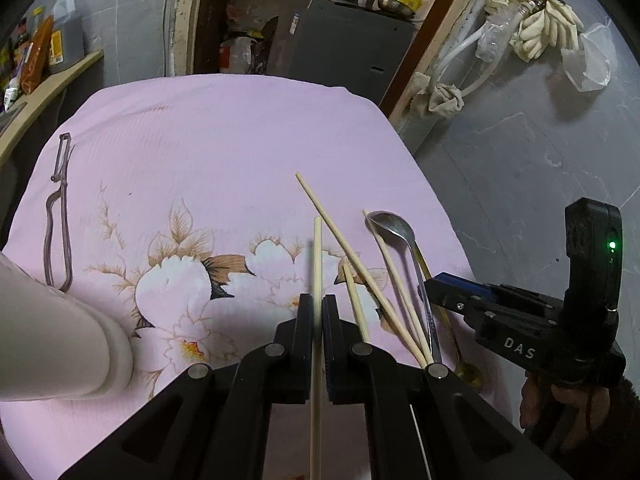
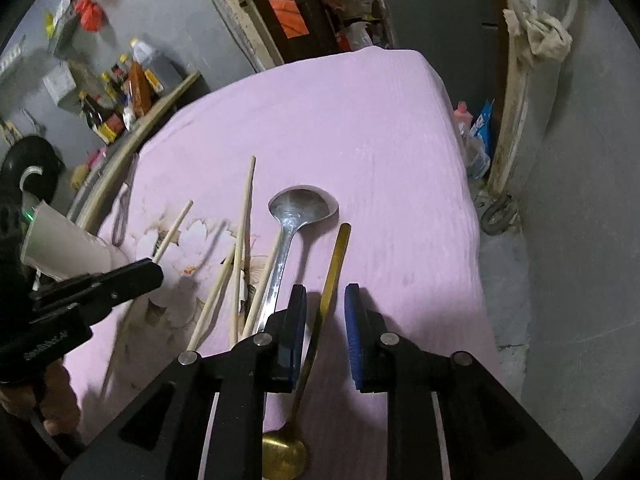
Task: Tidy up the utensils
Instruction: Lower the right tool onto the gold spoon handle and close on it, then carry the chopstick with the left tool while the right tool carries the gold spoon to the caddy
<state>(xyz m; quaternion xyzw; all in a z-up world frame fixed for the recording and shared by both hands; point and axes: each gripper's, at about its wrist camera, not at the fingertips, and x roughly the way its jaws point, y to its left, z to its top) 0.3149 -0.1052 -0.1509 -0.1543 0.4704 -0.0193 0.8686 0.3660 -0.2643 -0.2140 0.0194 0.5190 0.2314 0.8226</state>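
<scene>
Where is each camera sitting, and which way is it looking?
Left wrist view: sits on the left gripper, looks down along it at the pink cloth; the gripper pinches a chopstick; the right gripper and a hand show at right.
Right wrist view: sits on the right gripper, looks down at the gold spoon between its open fingers; the left gripper shows at left.
Both see: silver spoon, loose chopsticks, paper cup.
</scene>
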